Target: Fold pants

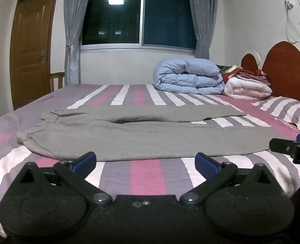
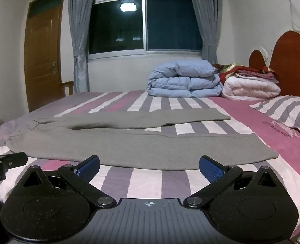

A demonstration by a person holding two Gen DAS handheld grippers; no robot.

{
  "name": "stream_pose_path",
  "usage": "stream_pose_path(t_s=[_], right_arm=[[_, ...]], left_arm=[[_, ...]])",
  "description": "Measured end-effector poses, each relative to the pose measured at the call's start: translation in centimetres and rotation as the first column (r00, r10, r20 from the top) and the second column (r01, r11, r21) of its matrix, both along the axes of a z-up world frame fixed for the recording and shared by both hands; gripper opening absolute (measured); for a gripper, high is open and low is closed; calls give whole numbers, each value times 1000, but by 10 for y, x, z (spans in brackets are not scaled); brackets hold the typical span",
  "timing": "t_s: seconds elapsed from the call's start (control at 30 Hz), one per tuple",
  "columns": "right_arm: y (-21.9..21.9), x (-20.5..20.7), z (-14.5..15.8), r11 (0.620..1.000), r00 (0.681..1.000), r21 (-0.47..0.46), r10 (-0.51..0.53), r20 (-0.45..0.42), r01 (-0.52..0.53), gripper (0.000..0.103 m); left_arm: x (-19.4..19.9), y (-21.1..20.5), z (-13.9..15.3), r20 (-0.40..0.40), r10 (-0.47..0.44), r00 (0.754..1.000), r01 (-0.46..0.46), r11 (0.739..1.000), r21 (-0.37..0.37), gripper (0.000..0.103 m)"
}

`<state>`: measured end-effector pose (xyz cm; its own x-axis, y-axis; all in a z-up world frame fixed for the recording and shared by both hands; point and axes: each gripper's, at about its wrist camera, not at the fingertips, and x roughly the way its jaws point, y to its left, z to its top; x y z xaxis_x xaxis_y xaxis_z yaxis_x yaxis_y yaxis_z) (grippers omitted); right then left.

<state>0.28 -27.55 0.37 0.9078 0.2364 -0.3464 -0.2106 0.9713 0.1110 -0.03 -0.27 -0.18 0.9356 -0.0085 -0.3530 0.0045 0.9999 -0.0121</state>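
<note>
My left gripper [image 1: 146, 161] is spread wide, and nothing is between its blue pads [image 1: 84, 161]. My right gripper [image 2: 149, 167] is spread wide too, with nothing in it. Both hang just above the near edge of the bed [image 1: 144, 174], which has a sheet with pink, white and purple stripes. The gray pants [image 1: 129, 136] lie flat on the bed right in front of me, spread out sideways. The waist end is bunched up a little on the left, and the two legs run off to the right. The near leg is just past my pads, but I am not touching it. The far leg lies behind it, with a small gap of striped sheet showing between them on the right. Farther back on the bed sits a folded blue blanket [image 1: 187, 76], and next to it a white blanket [image 1: 248, 88] with some red cloth on top. A striped pillow [image 1: 288, 109] lies on the right, near the brown headboard [image 1: 286, 65]. Behind the bed is a dark window [image 1: 137, 18] with gray curtains [image 1: 72, 30], and a brown door [image 1: 32, 46] is on the left.
</note>
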Motion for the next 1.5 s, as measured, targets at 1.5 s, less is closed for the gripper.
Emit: stream_pose_path(t_s=[1.5], right_arm=[[1,2,-6,1000,1000,2,-10,-10,10,103]], left_arm=[[2,4,0,1,1,1000,-1,1000,-1,97]])
